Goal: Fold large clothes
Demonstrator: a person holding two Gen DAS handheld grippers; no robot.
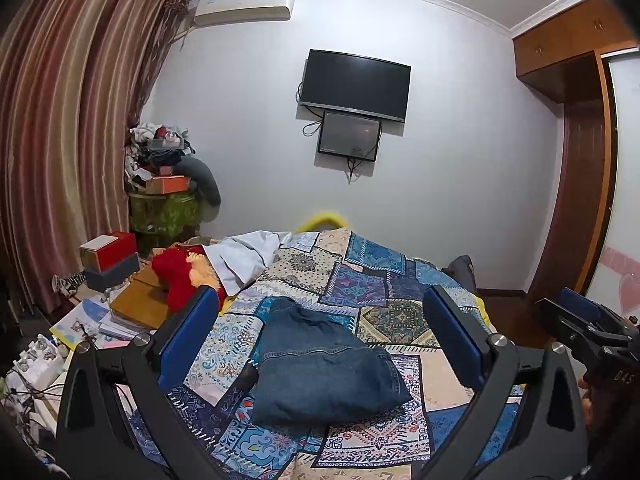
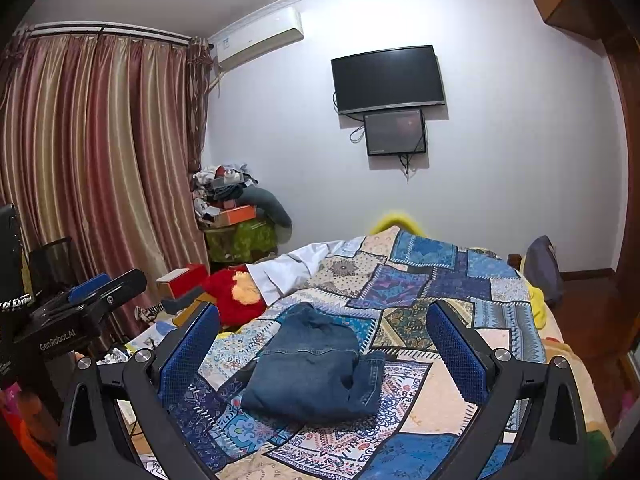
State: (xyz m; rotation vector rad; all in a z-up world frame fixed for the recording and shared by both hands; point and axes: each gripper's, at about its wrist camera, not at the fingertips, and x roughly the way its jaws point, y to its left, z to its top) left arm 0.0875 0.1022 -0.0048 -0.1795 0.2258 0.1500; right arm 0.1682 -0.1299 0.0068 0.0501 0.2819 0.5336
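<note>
A pair of blue jeans (image 1: pixel 324 364) lies folded into a compact stack on the patchwork bedspread (image 1: pixel 392 312); it also shows in the right wrist view (image 2: pixel 316 372). My left gripper (image 1: pixel 320 328) is open and empty, held above and in front of the jeans, not touching them. My right gripper (image 2: pixel 324 336) is open and empty too, hovering over the jeans. In the left wrist view the right gripper (image 1: pixel 584 320) shows at the right edge. In the right wrist view the left gripper (image 2: pixel 88 300) shows at the left edge.
A red plush toy (image 1: pixel 180 276) and a white garment (image 1: pixel 248 254) lie at the bed's far left. Boxes and books (image 1: pixel 120 280) crowd the floor on the left. A cluttered stand (image 1: pixel 164 184) is in the corner by the curtains (image 1: pixel 60 140). A wardrobe (image 1: pixel 580 160) stands on the right.
</note>
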